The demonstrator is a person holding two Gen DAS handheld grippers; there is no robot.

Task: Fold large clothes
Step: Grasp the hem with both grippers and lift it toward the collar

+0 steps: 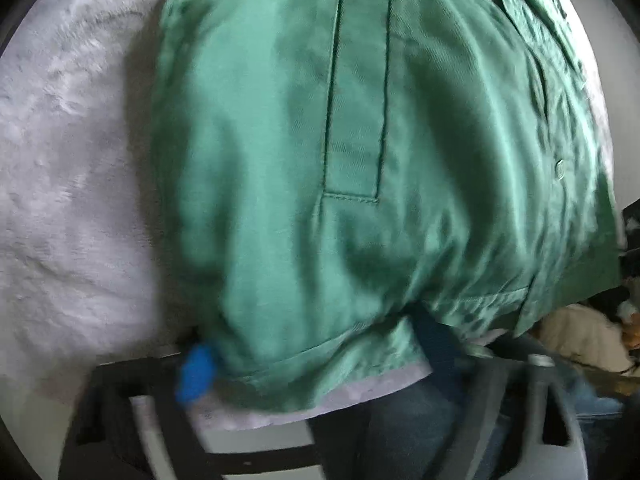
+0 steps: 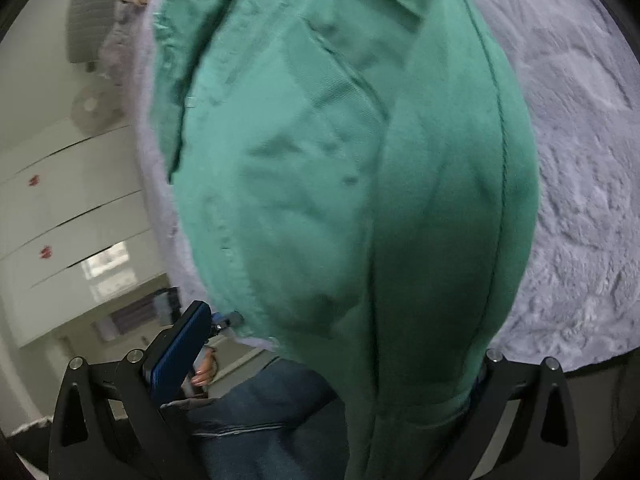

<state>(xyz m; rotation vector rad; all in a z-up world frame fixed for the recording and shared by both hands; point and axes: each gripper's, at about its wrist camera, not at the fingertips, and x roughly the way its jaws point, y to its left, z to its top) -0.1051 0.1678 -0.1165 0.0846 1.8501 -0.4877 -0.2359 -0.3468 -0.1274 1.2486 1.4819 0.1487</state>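
While green shirt (image 1: 360,160) drapes over grey blanket (image 1: 60,200) | both jaws' state hidden by cloth

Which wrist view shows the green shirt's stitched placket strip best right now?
Left wrist: the placket strip on the green shirt runs down mid-frame, both seams and its stitched end visible. Right wrist shows only blurred folds and one long seam.

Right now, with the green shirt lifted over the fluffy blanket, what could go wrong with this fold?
1. The green shirt hides the jaws of both grippers, so the grip cannot be checked; a hem may slip out.
2. Its cloth looks wrinkled and bunched near the lower hem, so creases may get folded in.
3. The grey blanket is fluffy and uneven, so the fold may land crooked.
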